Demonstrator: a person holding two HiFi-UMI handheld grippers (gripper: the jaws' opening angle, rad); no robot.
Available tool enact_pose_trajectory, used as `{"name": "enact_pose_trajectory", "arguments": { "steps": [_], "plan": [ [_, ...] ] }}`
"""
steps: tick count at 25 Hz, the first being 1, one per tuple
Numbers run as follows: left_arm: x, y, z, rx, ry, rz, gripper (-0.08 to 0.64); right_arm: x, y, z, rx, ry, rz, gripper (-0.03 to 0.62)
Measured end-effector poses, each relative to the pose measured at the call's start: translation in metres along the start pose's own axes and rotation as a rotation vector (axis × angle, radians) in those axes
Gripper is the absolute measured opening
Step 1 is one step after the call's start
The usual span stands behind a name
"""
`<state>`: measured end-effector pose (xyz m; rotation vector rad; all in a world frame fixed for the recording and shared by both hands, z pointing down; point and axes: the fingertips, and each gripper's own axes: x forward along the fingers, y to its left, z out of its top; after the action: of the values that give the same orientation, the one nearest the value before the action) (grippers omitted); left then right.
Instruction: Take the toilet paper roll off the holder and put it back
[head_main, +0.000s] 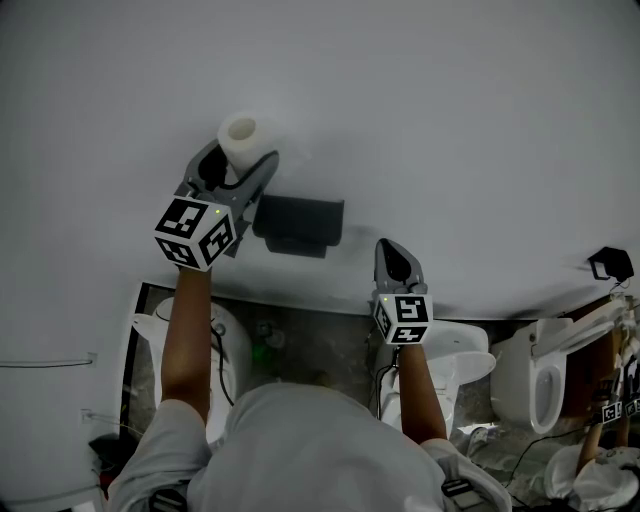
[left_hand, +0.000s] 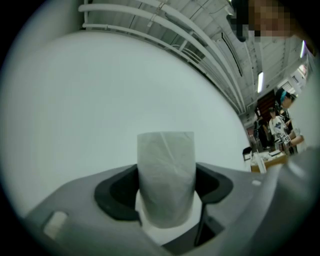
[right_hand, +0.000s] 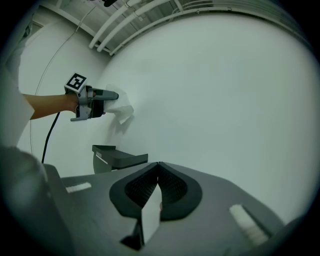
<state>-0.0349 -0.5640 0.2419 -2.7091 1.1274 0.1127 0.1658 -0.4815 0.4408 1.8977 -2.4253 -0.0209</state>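
**Roll off holder, clamped in left gripper, upper left of head view**

- Wall (head_main: 450, 120): plain white, matte, fills the upper two thirds of the head view.
- Toilets (head_main: 535, 375): white glazed bowls along the bottom edge, on a mottled grey floor.
- Left gripper (head_main: 240, 160): raised to the upper left of the head view, grey shell with dark ribbed pads. Jaws stand wide and are clamped on the toilet paper roll, one pad on each curved side.
- Right gripper (head_main: 390, 252): centre-right and lower. Jaws pressed together, pad tips meeting, nothing between them.
- Holder (head_main: 298, 224): dark, boxy, flat-topped slab on the wall at frame centre. It sits between the two grippers, just right of and below the left one.
- Toilet paper roll (head_main: 238, 130): white, short cylinder, clear of the holder, up and to its left against the wall.
  - In the head view one round end faces the camera, with the core hole at its middle.
  - In the left gripper view the long axis runs straight up the frame, and the top edge reads flat.
  - The surface is soft and faintly creased, with diagonal wrinkle lines across the wrap.
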Motion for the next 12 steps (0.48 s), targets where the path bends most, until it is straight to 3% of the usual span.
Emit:
{"name": "enact_pose_trajectory", "arguments": {
  "steps": [12],
  "plan": [
    [0.004, -0.004, 0.018, 0.036, -0.026, -0.017, 0.314, -0.002, -0.004, 0.005, 0.002, -0.011, -0.017, -0.002]
  ]
}}
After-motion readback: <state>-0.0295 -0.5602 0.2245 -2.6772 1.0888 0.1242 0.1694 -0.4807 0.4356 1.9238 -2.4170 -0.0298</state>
